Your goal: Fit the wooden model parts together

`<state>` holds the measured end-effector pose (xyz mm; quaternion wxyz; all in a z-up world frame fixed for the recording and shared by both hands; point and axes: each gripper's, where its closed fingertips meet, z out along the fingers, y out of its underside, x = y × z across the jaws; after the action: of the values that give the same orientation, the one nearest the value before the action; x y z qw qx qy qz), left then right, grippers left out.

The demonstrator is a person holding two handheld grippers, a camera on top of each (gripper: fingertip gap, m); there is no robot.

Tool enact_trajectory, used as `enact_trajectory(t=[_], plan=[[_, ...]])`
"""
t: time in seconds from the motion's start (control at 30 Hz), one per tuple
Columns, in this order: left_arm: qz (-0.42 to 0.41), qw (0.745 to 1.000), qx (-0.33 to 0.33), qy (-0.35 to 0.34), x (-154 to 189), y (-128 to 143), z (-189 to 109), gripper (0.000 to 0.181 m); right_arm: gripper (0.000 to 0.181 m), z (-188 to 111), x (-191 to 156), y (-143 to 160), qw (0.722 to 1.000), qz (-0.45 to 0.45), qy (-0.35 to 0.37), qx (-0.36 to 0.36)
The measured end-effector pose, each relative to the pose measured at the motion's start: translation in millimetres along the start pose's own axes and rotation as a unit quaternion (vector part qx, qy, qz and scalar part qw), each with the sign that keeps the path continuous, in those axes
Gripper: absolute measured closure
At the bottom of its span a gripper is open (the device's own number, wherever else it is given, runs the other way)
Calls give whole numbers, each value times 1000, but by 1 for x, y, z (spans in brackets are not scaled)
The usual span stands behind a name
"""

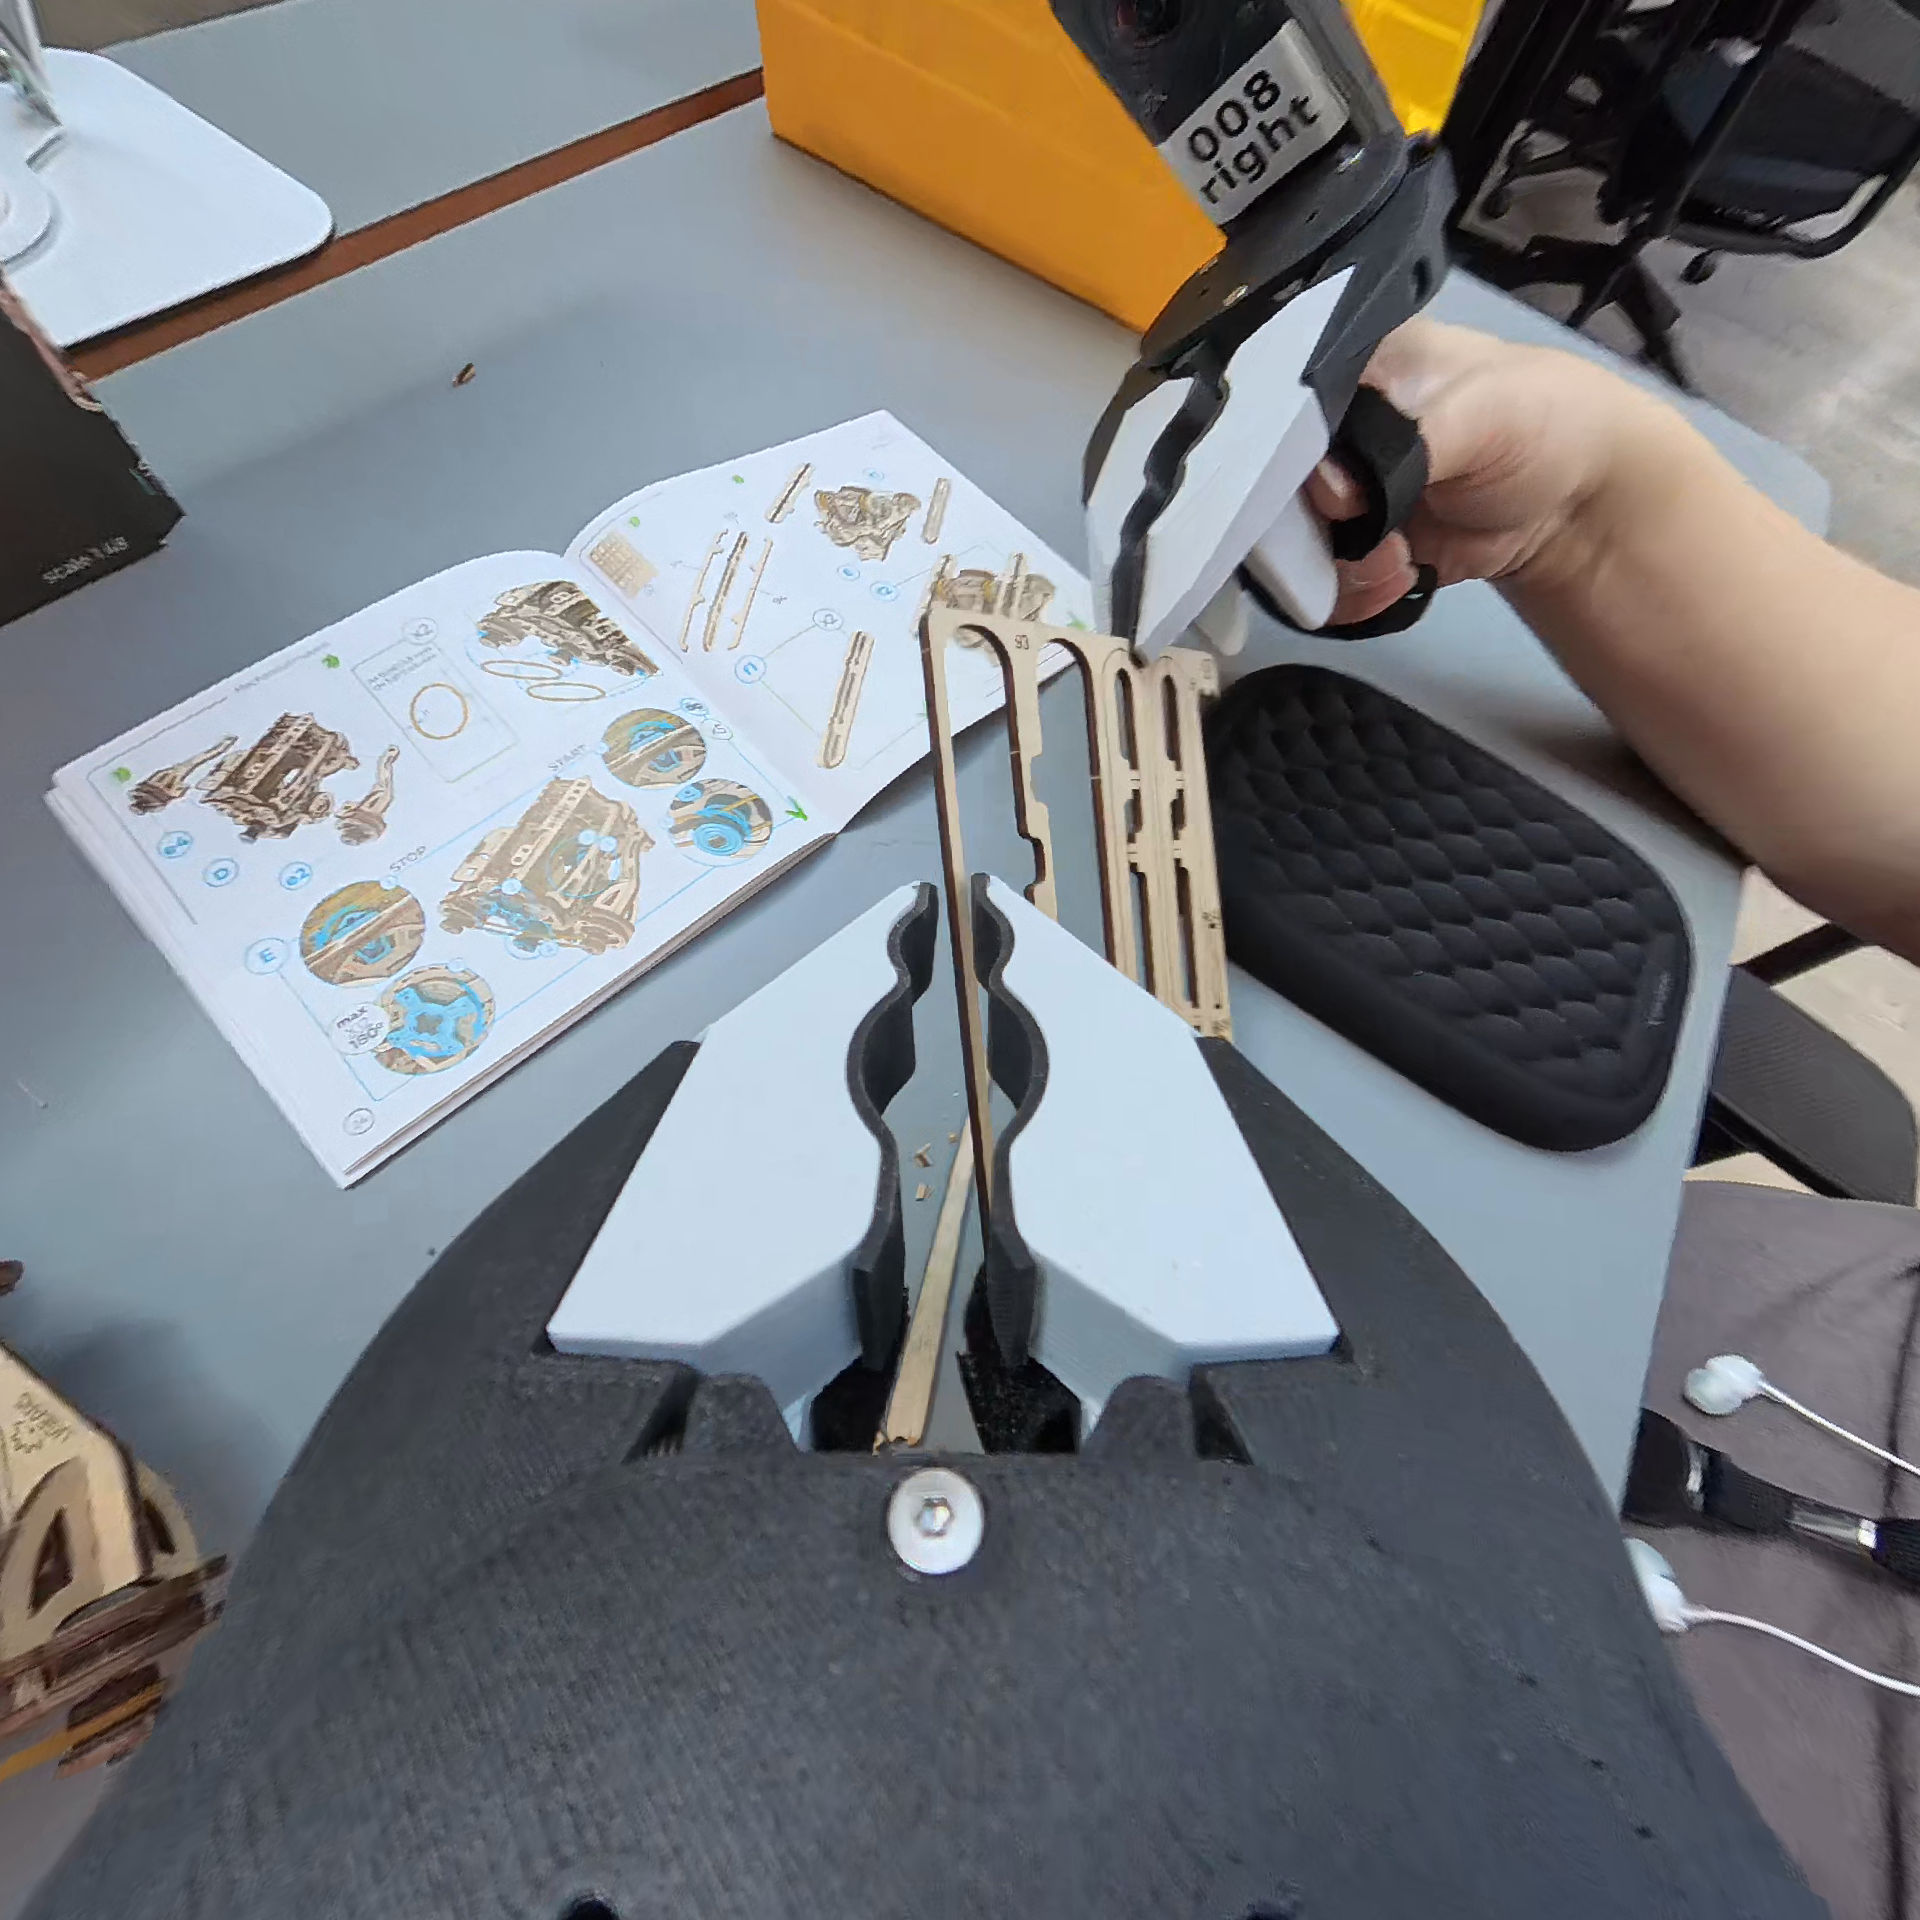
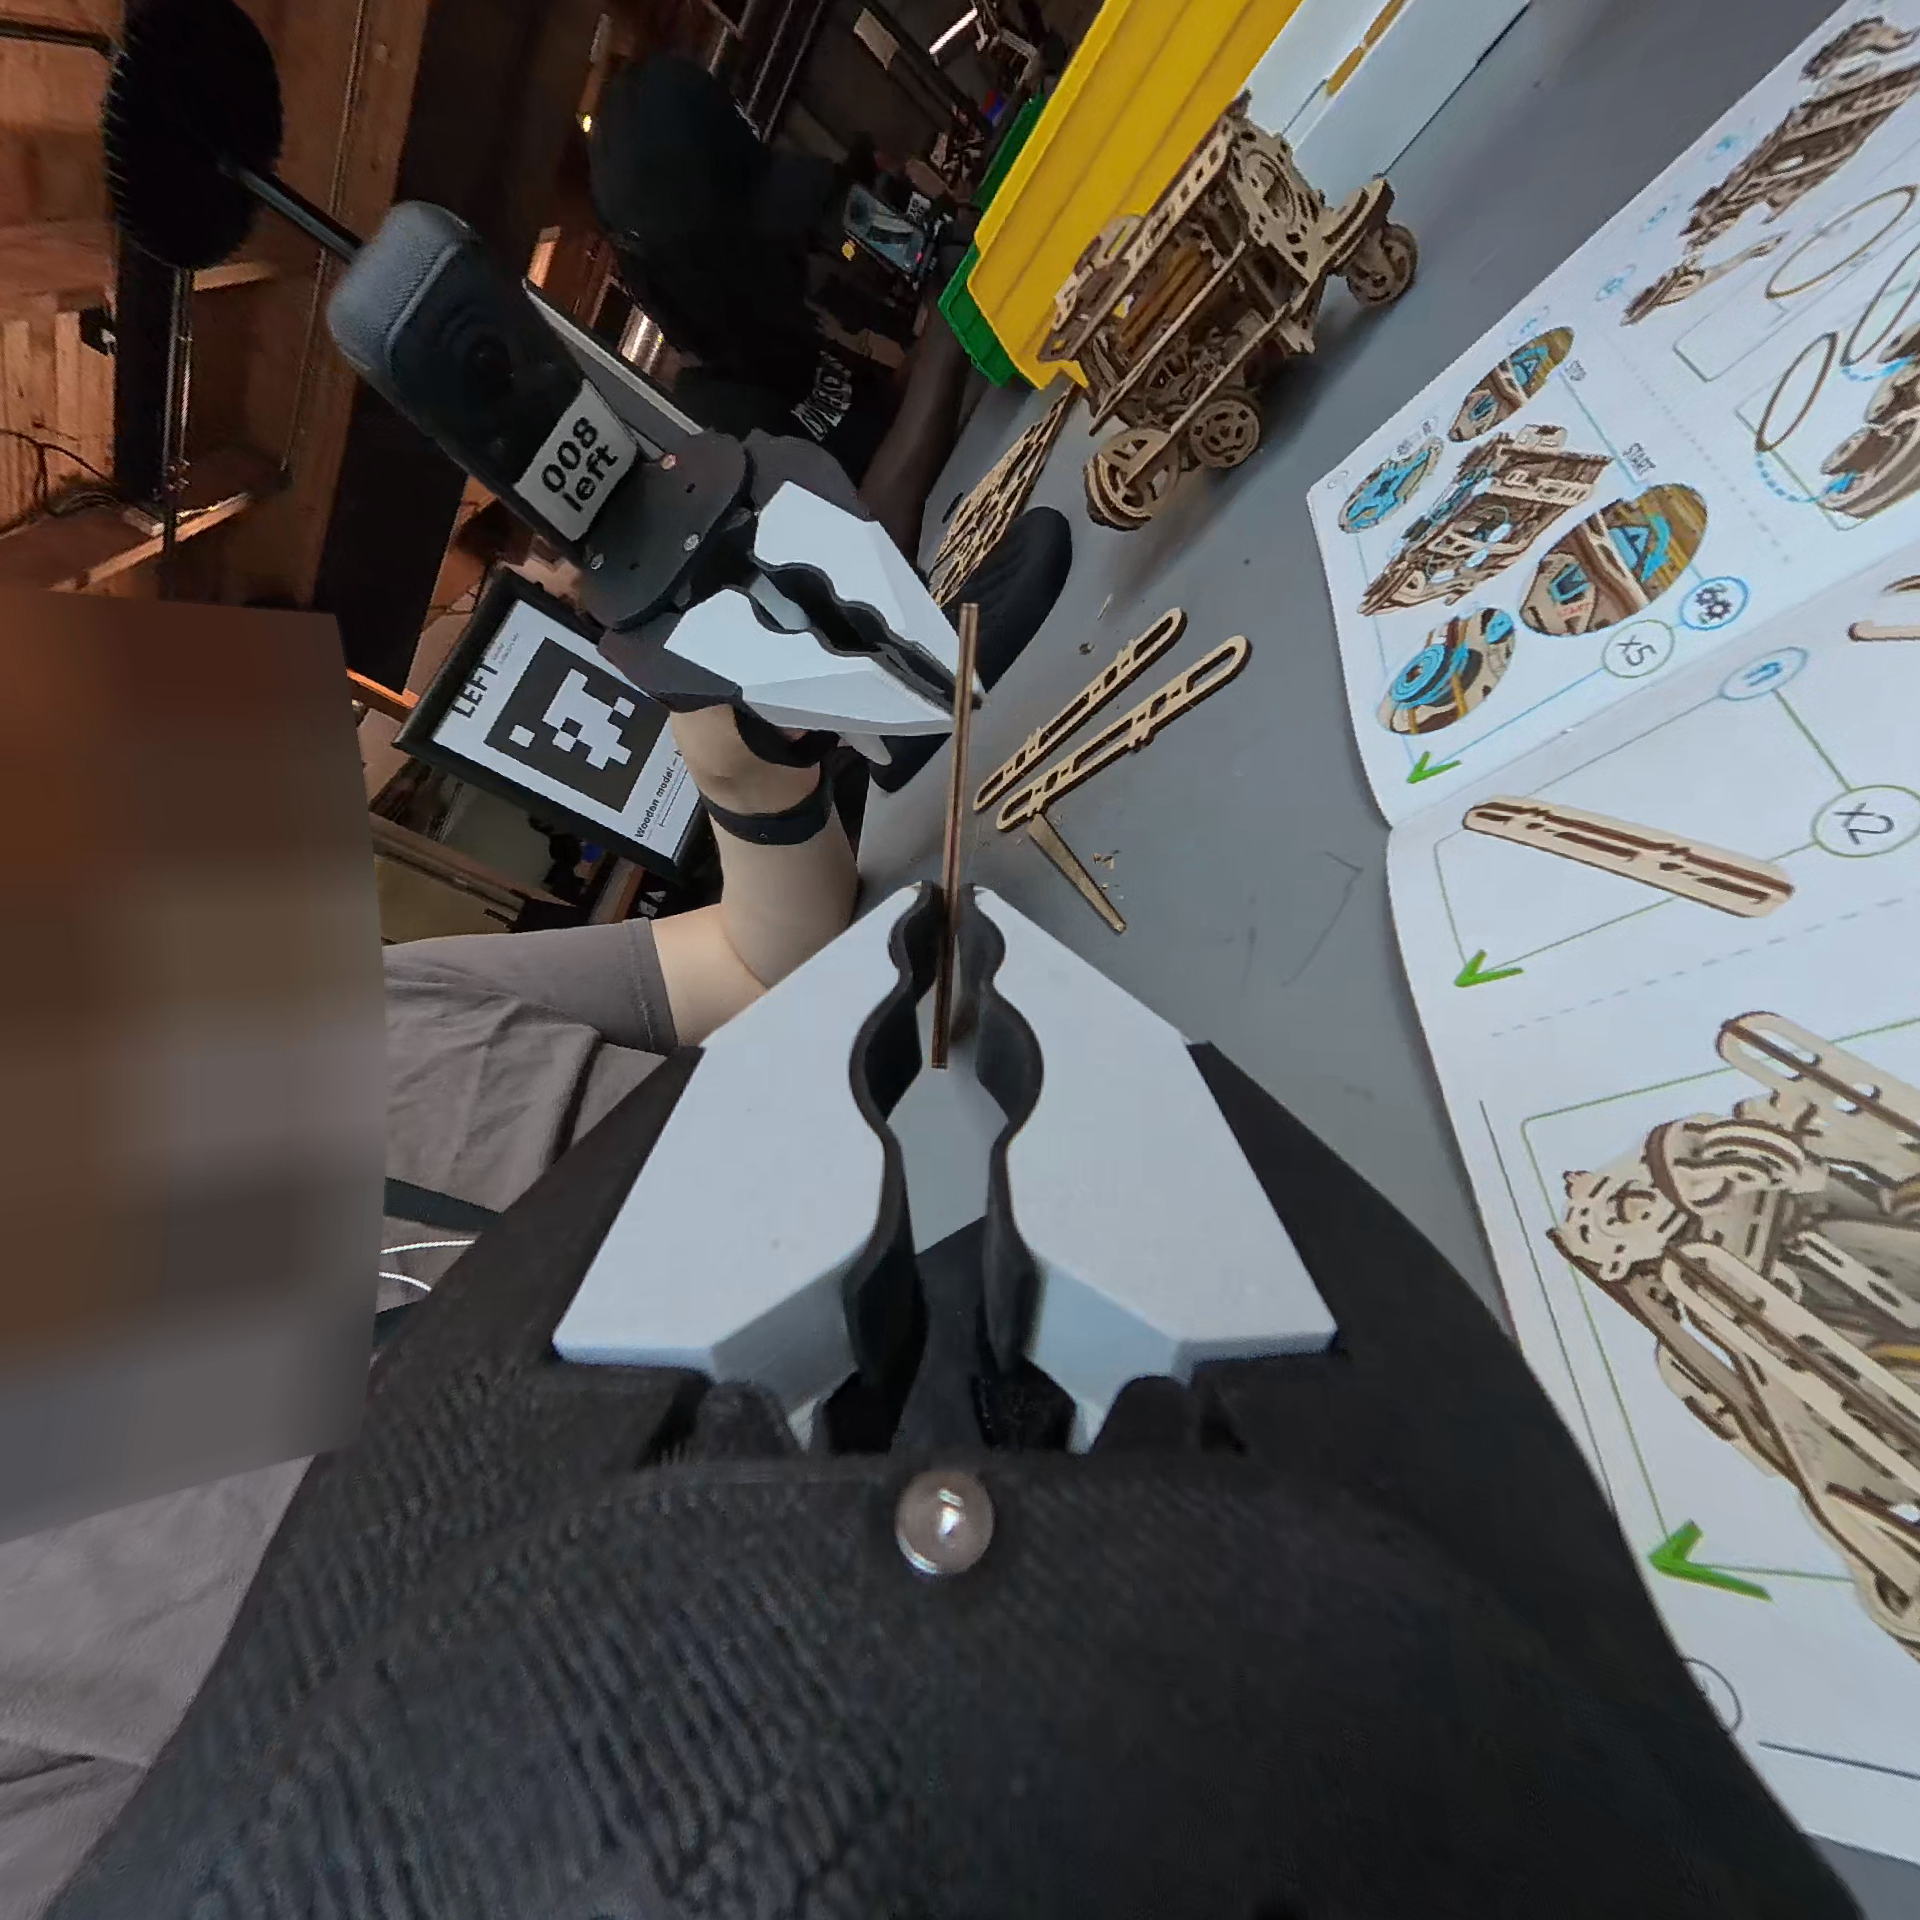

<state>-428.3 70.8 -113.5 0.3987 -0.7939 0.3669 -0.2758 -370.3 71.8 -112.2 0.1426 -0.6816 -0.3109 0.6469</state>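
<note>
A thin laser-cut wooden sheet with several slotted strips still in its frame stands upright above the grey table. My left gripper is shut on its lower left edge. My right gripper comes down from the upper right and is shut on the sheet's top right corner. In the right wrist view the sheet shows edge-on as a thin brown line between my right gripper and the left gripper. Two loose slotted strips and a wooden sliver lie on the table beyond.
An open instruction booklet lies left of the sheet and shows in the right wrist view. A black padded rest lies to the right. A built wooden vehicle stands by a yellow bin. Earphones lie on the person's lap. The grippers' ends are close to 7 cm from one another. The built wooden vehicle is closer to my left gripper, around 20 cm from its tips; the right tips are 25 cm off.
</note>
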Motion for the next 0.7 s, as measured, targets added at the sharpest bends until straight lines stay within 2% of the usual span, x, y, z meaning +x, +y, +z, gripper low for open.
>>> enact_trajectory(t=[0.13,0.2,0.23,0.37,0.47,0.57,0.63,0.7], plan=[[-89,986,78,115,2,-27,-20,150,181,-13,-13,-19,998,-41,11,34],[-111,976,107,151,-2,-42,-32,138,181,-20,-22,-35,997,-64,25,41],[-111,975,111,155,-5,-49,-36,131,181,-25,-28,-46,995,-80,33,43],[-61,979,96,168,-6,-74,-45,124,181,-39,-58,-96,984,-156,80,46],[-59,971,86,216,4,-99,-48,127,181,-43,-88,-125,974,-205,85,54],[-40,976,56,209,0,-109,-38,133,181,-49,-100,-136,965,-234,84,88],[-14,975,12,222,4,-98,-29,148,181,-53,-92,-139,968,-216,90,92],[14,968,-25,247,8,-85,-20,180,181,-57,-86,-136,971,-207,83,88]])
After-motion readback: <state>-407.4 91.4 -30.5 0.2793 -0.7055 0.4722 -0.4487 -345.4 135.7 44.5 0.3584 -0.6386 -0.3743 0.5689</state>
